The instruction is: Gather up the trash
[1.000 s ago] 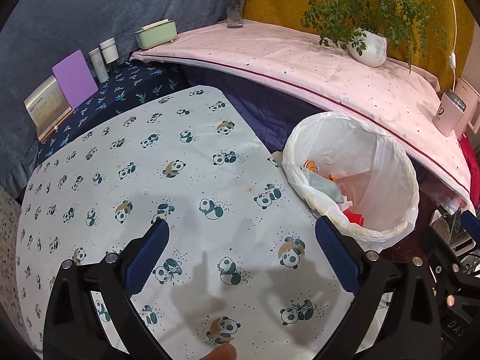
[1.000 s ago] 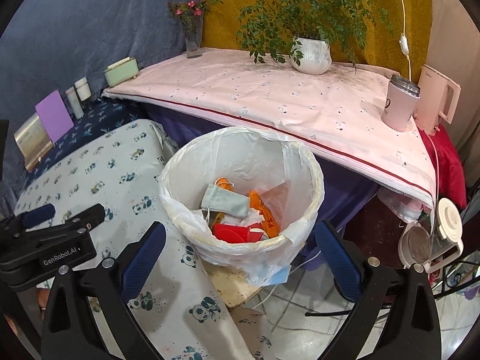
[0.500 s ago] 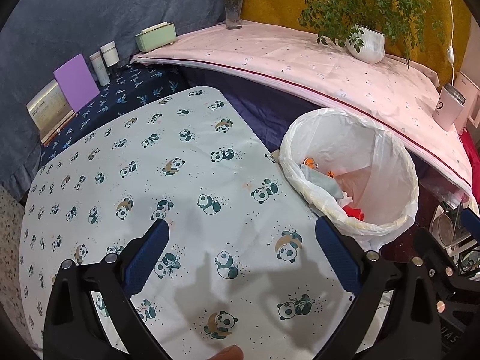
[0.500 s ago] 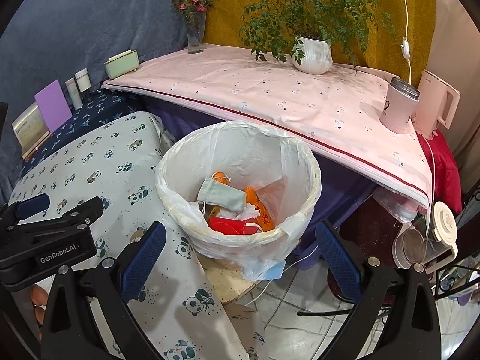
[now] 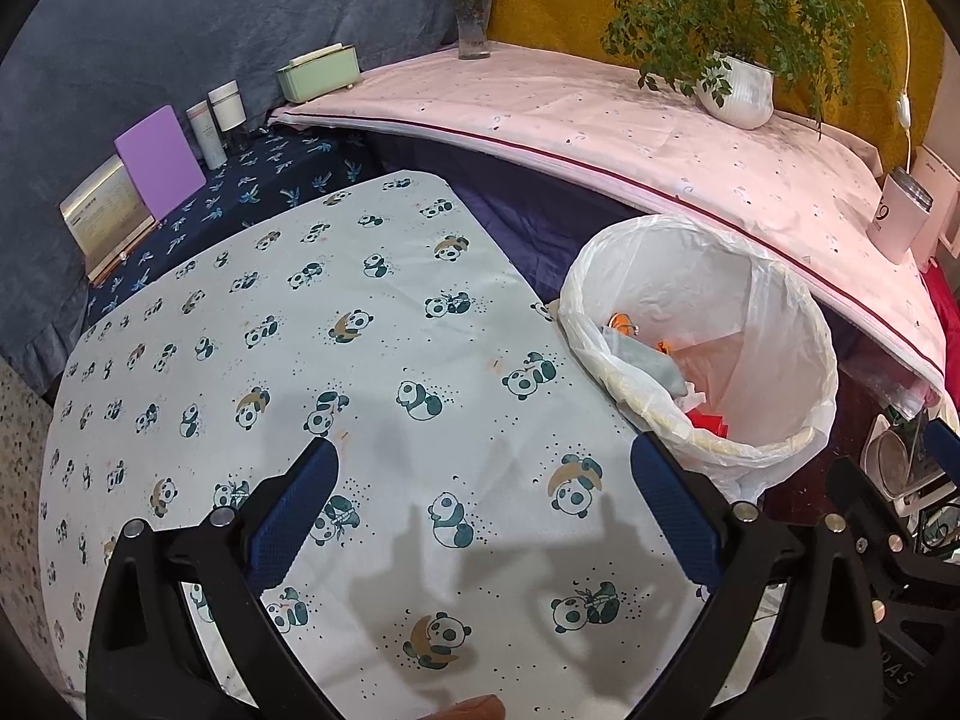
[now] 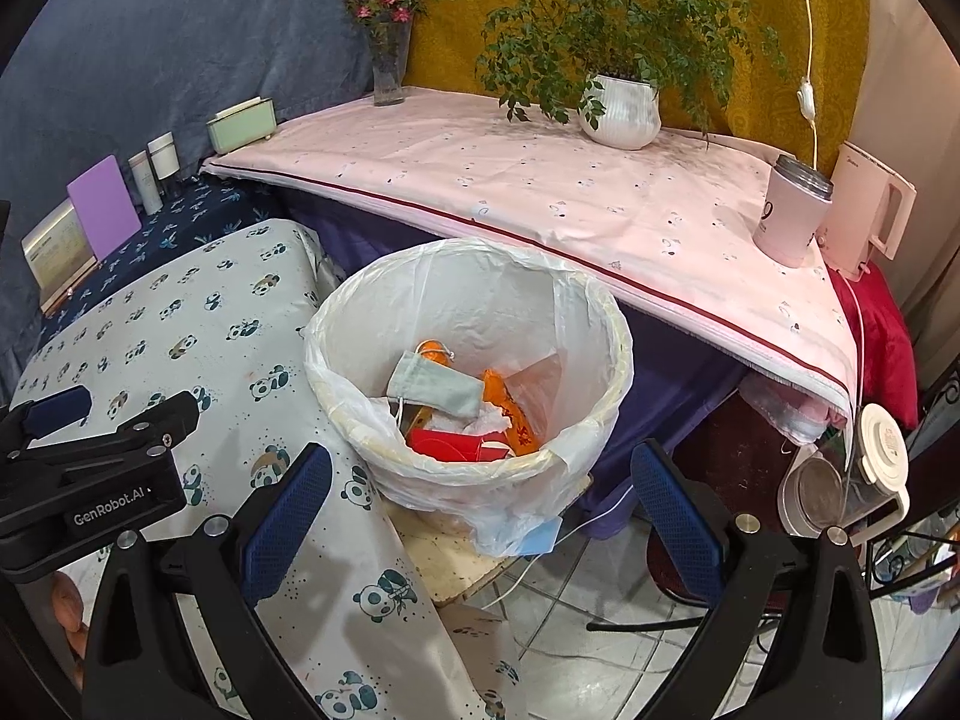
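A white-lined trash bin (image 6: 606,324) stands beside the panda-print table (image 6: 198,324); it also shows in the left wrist view (image 5: 780,324). It holds a grey face mask (image 6: 435,387), orange wrappers (image 6: 510,414) and a red scrap (image 6: 456,444). My right gripper (image 6: 480,510) is open and empty, just in front of the bin. My left gripper (image 5: 486,510) is open and empty above the panda-print table (image 5: 300,330); it also appears in the right wrist view (image 6: 90,456).
A pink-covered shelf (image 6: 540,192) behind carries a potted plant (image 6: 621,111), a flower vase (image 6: 387,72), a green box (image 6: 240,126), a pink mug (image 6: 789,216) and a kettle (image 6: 870,210). A blue mask (image 6: 537,540) hangs below the bin. A purple card (image 5: 159,162) stands at left.
Both grippers have drawn back slightly from the bin and table, so both appear a little farther away. Both stay open and empty.
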Demonstrator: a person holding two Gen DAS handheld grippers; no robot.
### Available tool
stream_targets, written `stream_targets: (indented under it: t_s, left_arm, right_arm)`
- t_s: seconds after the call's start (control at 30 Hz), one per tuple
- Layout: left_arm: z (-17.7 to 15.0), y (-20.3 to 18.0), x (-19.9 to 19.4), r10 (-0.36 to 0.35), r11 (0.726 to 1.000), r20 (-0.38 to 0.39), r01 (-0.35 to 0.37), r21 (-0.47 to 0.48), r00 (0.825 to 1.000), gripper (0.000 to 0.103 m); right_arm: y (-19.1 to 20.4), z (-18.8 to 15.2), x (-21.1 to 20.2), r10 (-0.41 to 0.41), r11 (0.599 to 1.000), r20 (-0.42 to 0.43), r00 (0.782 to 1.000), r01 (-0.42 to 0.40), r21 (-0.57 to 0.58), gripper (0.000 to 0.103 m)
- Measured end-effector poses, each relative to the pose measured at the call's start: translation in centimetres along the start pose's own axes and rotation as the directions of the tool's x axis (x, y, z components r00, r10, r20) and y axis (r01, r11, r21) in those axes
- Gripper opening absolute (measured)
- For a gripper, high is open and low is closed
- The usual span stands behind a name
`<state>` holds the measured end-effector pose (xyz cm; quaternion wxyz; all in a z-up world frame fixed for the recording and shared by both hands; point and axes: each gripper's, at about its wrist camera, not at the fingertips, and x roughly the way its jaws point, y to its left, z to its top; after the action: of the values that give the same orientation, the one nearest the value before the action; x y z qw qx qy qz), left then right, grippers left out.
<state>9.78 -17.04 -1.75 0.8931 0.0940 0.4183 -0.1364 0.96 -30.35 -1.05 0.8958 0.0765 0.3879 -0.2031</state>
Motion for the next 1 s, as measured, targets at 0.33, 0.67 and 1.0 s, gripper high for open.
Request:
stream_targets:
  t_s: [0.33, 0.67, 1.0]
  left_arm:
    - [-0.03, -0.10, -0.03, 0.002, 1.000, -0.002, -0.002, 0.005, 1.000, 0.094]
    - [-0.40, -0.02, 0.07, 0.008, 1.000, -0.014, -0.008, 0.004, 1.000, 0.094]
    - [-0.43, 0.05, 0.07, 0.015, 1.000, -0.010, -0.015, 0.001, 1.000, 0.094]
  right_arm:
    - [-0.01, -0.09, 0.03, 0.001, 1.000, 0.000, 1.000, -0.001, -0.002, 0.096]
    - [-0.05, -0.27, 0.13, 0.002, 1.000, -0.003, 1.000, -0.002, -0.006, 0.096]
    - [-0.03, -0.33, 0.37, 0.002, 1.000, -0.007, 1.000, -0.002, -0.008, 0.096]
